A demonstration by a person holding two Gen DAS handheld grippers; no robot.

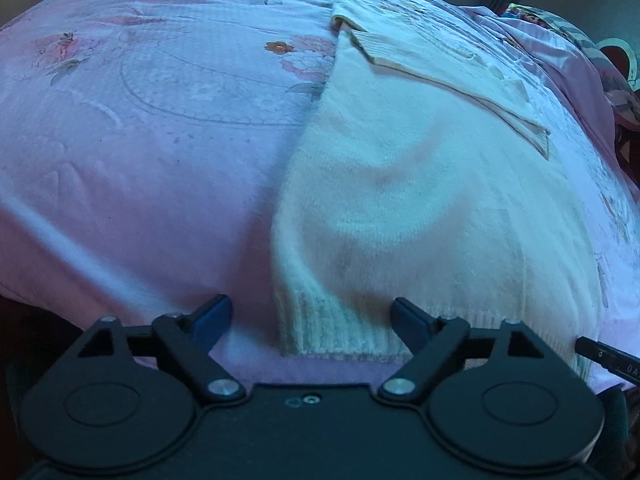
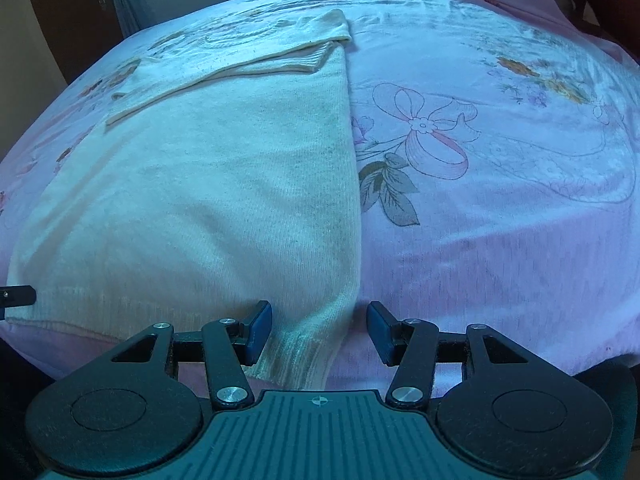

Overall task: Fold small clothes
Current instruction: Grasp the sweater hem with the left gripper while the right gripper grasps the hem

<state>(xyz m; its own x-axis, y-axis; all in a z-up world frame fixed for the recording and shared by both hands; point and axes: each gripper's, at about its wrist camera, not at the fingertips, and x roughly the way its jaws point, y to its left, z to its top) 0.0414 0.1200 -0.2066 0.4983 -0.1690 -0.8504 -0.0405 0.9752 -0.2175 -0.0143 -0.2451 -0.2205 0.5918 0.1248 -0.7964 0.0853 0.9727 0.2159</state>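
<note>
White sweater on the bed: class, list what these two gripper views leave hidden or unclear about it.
- Underside of the white sweater: both views, hidden by its own folded layers.
- Hem corner: right wrist view, partly behind the right gripper.
- Hem middle: left wrist view, covered by the left gripper body.
- Far sleeve: left wrist view, small and fisheye-warped.
- Bedsheet edges: cut off by the frame.

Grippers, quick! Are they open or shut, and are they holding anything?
Left gripper: open, holding nothing, ribbed hem of the white sweater between its jaws.
Right gripper: open, holding nothing, over the sweater's other hem corner.
</note>
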